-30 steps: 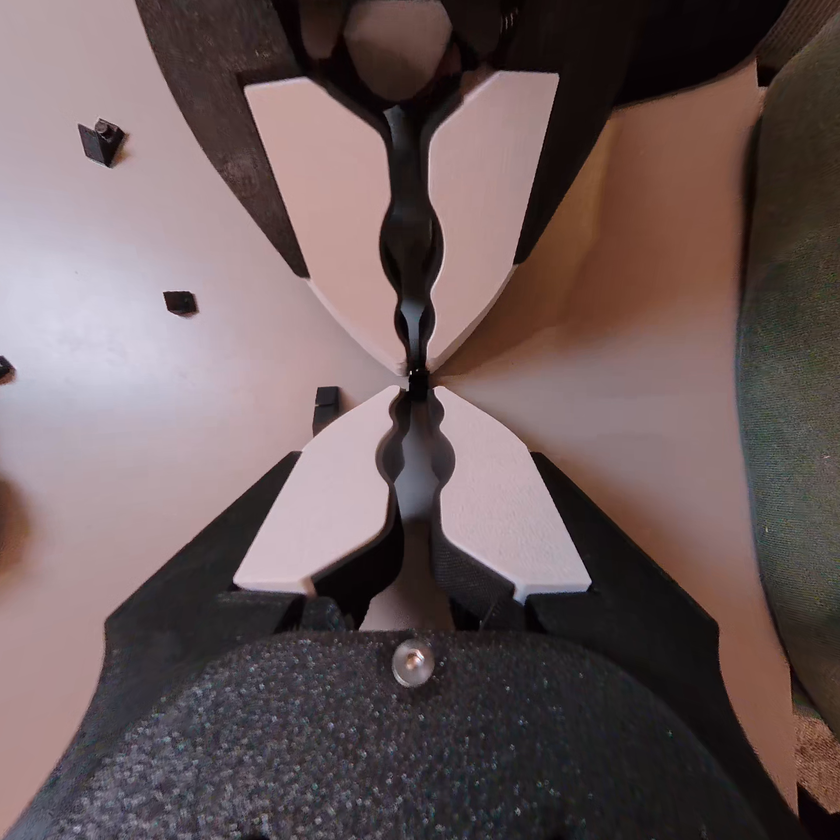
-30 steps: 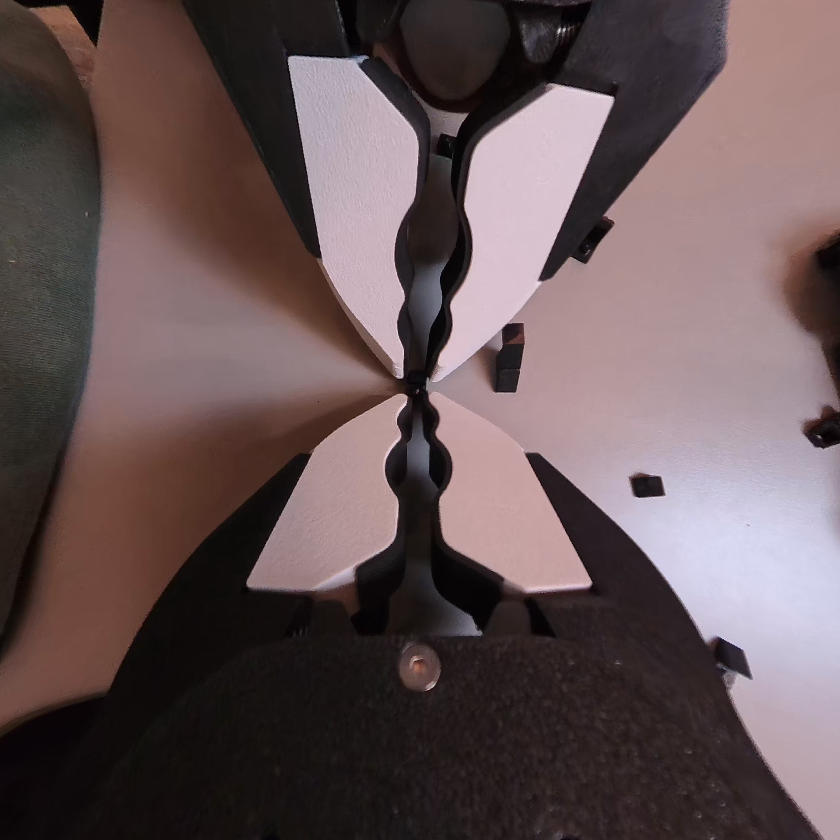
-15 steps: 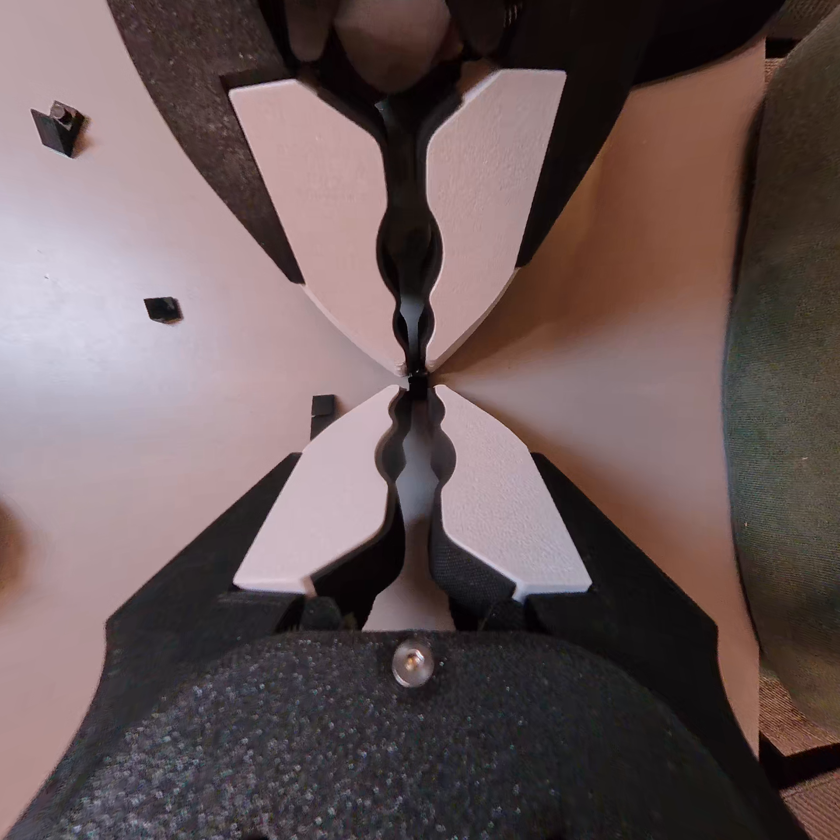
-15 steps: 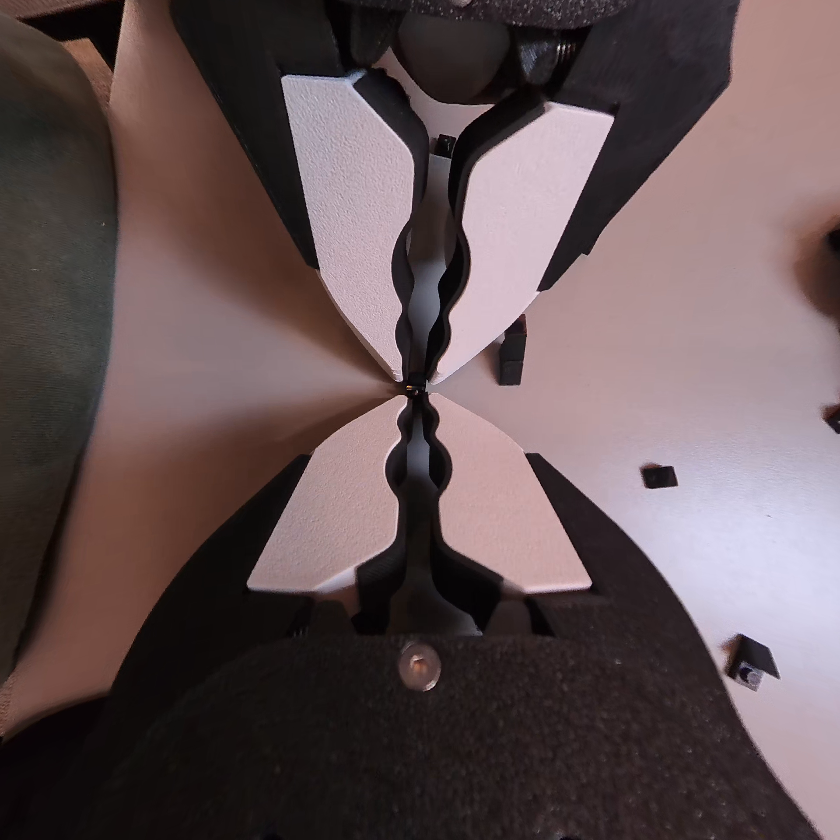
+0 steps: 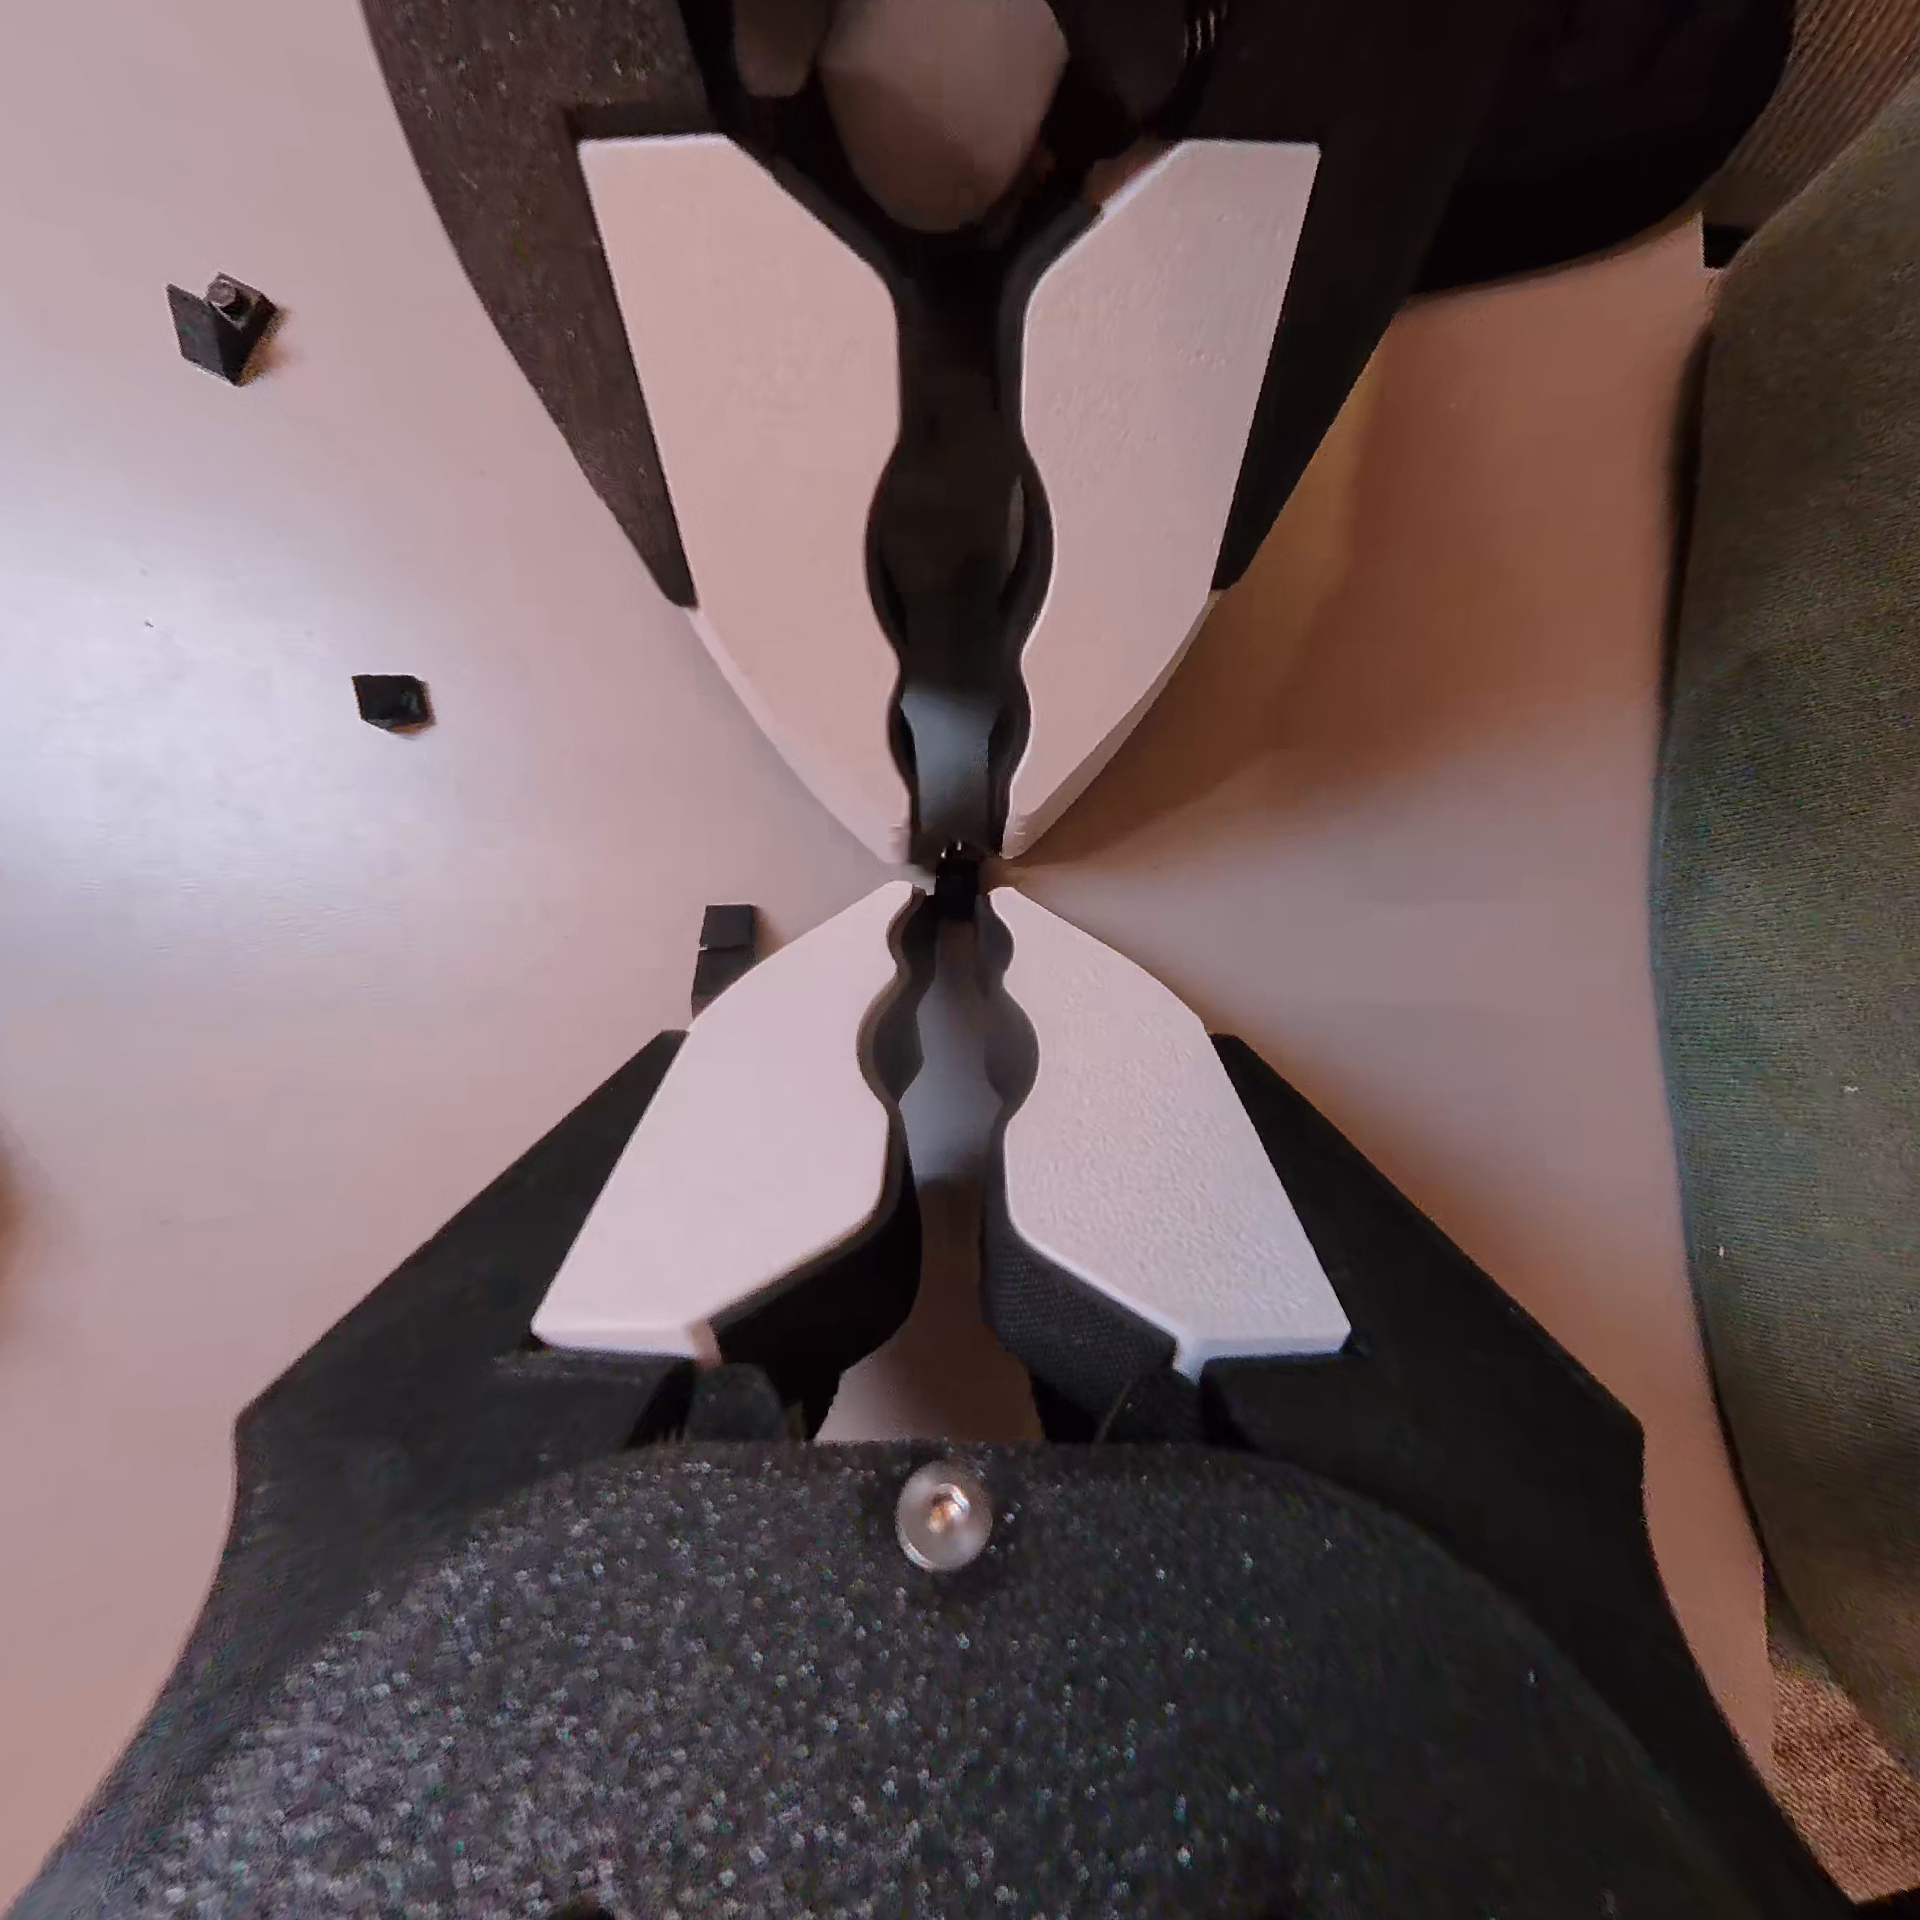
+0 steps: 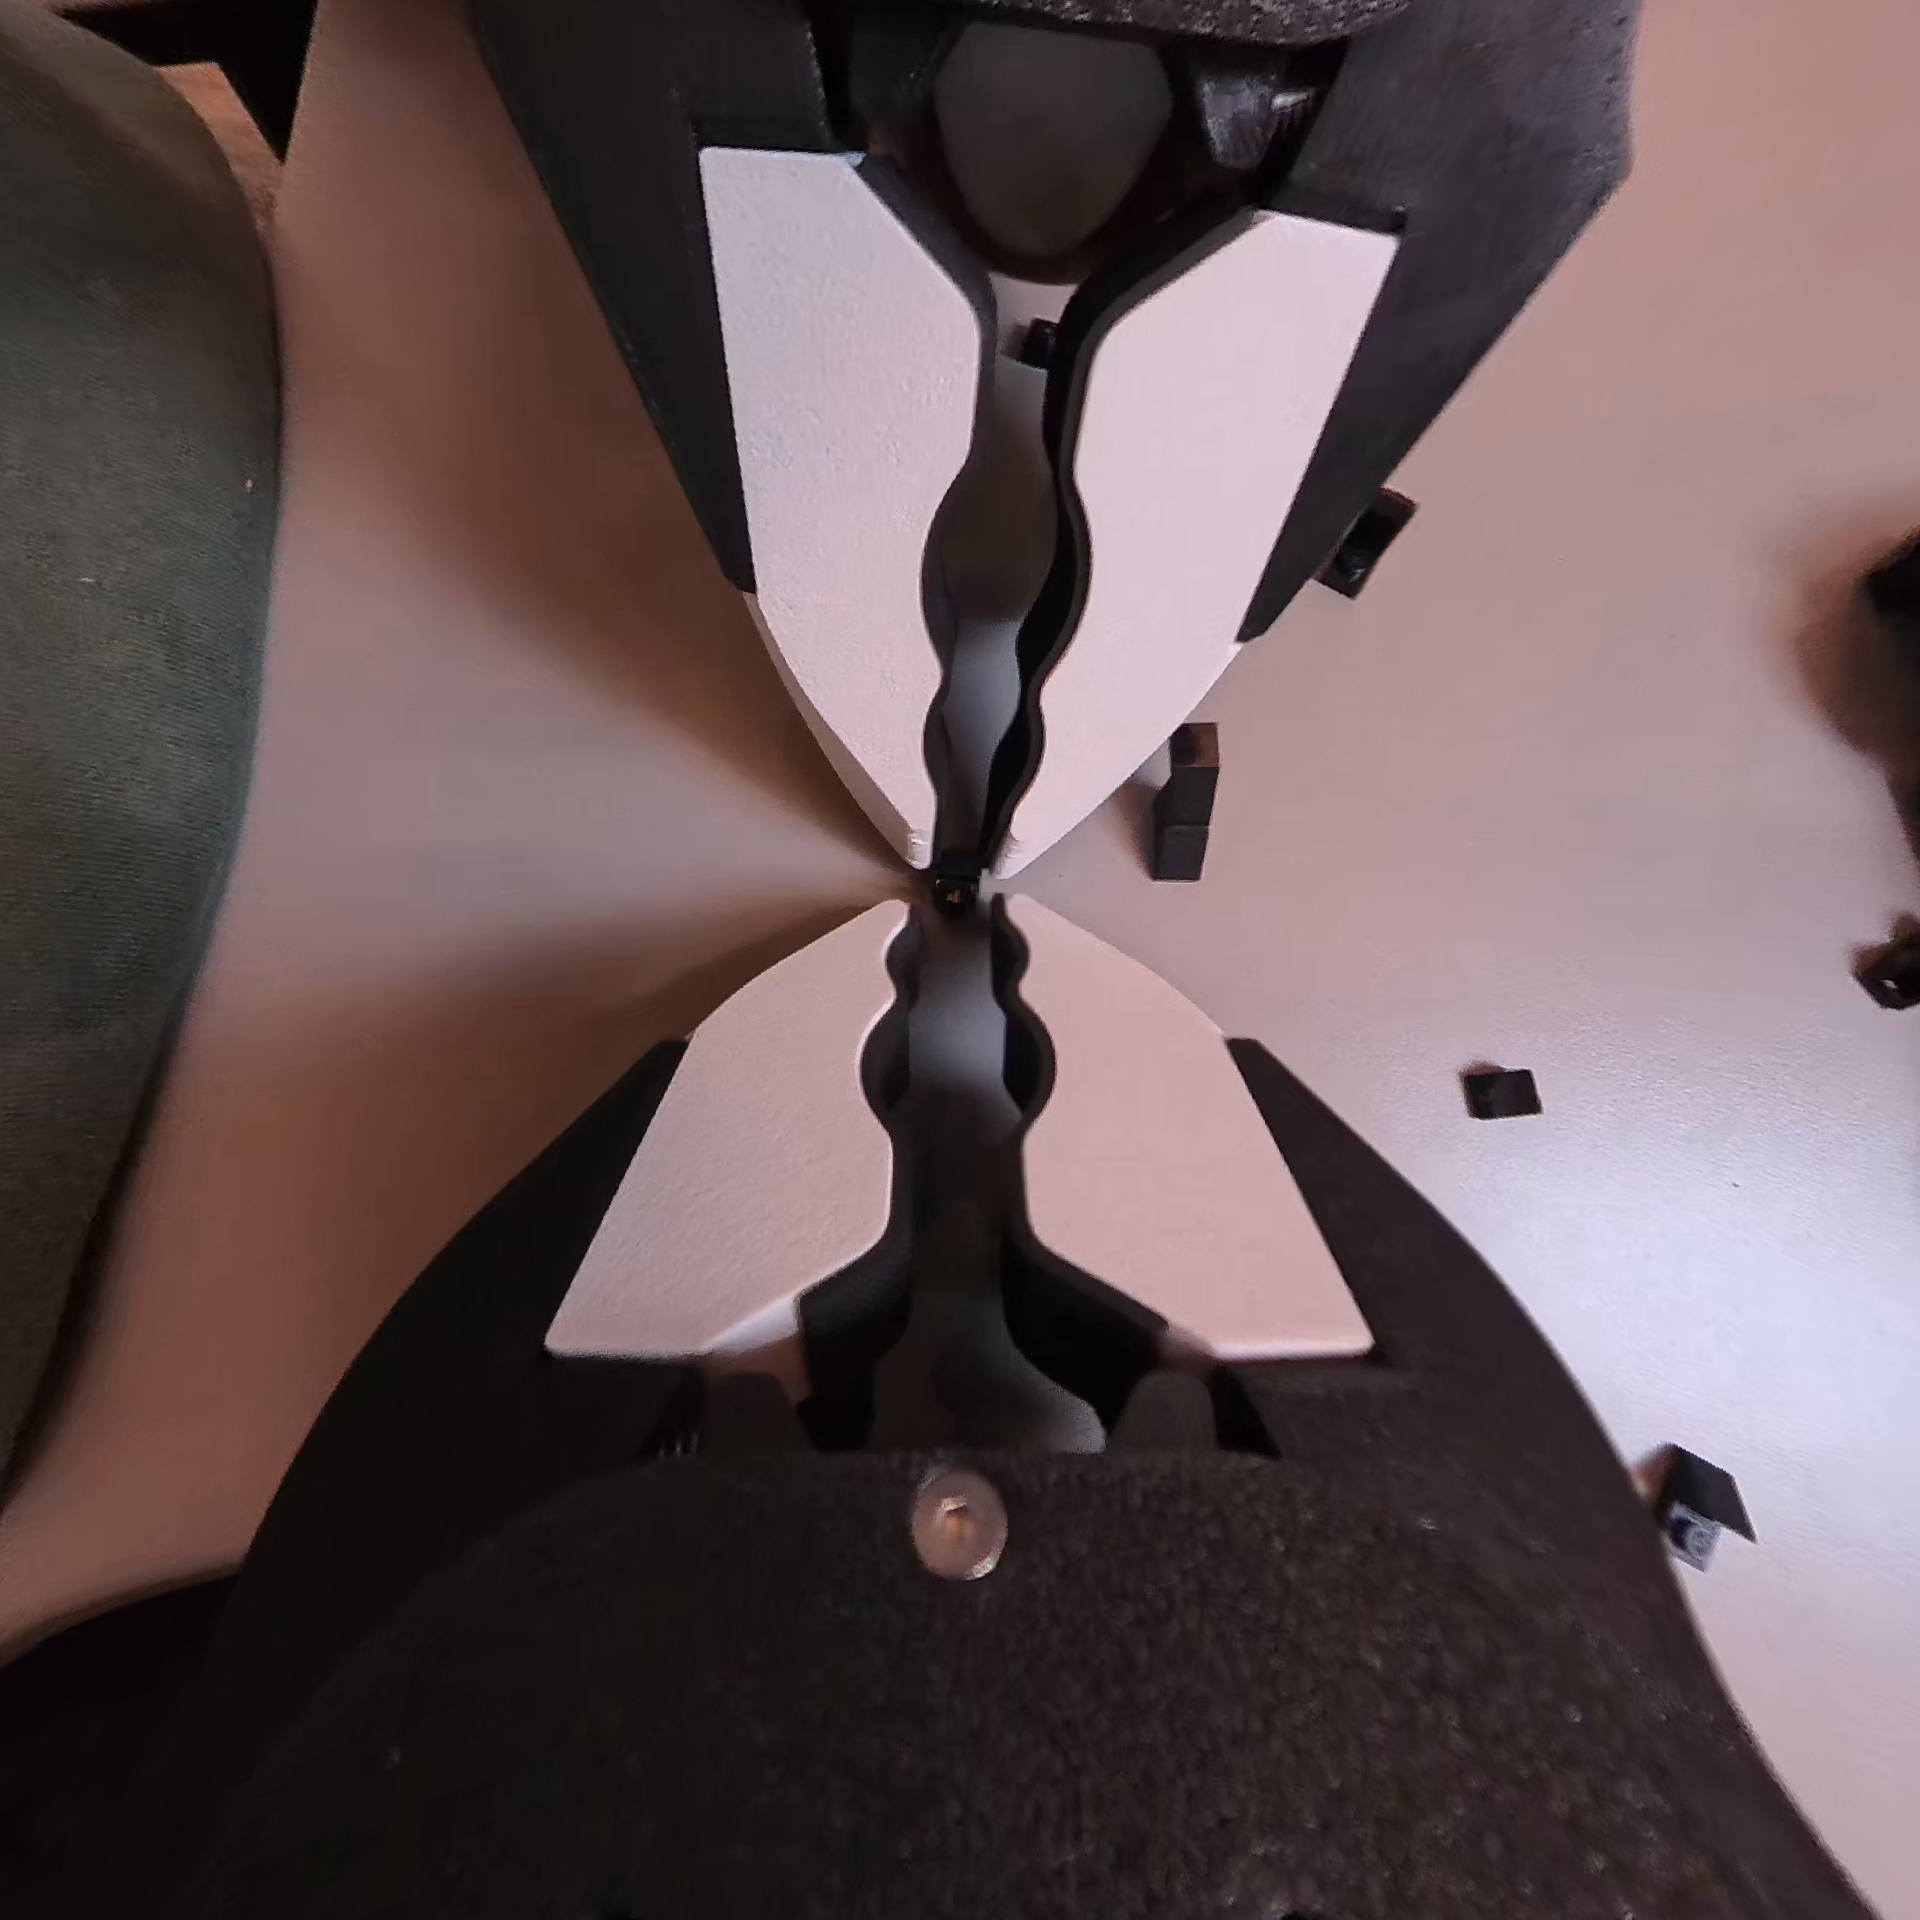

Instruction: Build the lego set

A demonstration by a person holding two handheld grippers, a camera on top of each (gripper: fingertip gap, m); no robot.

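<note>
We see two tongs meeting tip to tip over a pale worktop (image 5: 260,1039), each pair with white fingers on a black body. In the left wrist view, the left tongs (image 5: 954,906) rise from the bottom edge and the right tongs come down from the top; in the right wrist view, the right tongs (image 6: 954,906) are the near pair. Both pairs are nearly closed, and one tiny black lego piece (image 5: 954,885) sits pinched right where the four fingertips come together. We cannot tell whether it is a single piece or two pressed into one, nor which pair carries the load.

Loose black bricks lie scattered on the worktop. In the left wrist view we count three: a sloped brick with a stud (image 5: 220,330) far to the upper left, a small flat one (image 5: 390,701) below it, and a stepped brick (image 5: 722,948) just beside the left tongs' left finger (image 5: 748,1143). In the right wrist view we count about five more clearly, among them a stepped brick (image 6: 1188,821) near the fingertips, a small square one (image 6: 1501,1093) and a sloped one (image 6: 1694,1519) low on the right. A dark green cushion (image 5: 1808,935) borders the worktop's edge.
</note>
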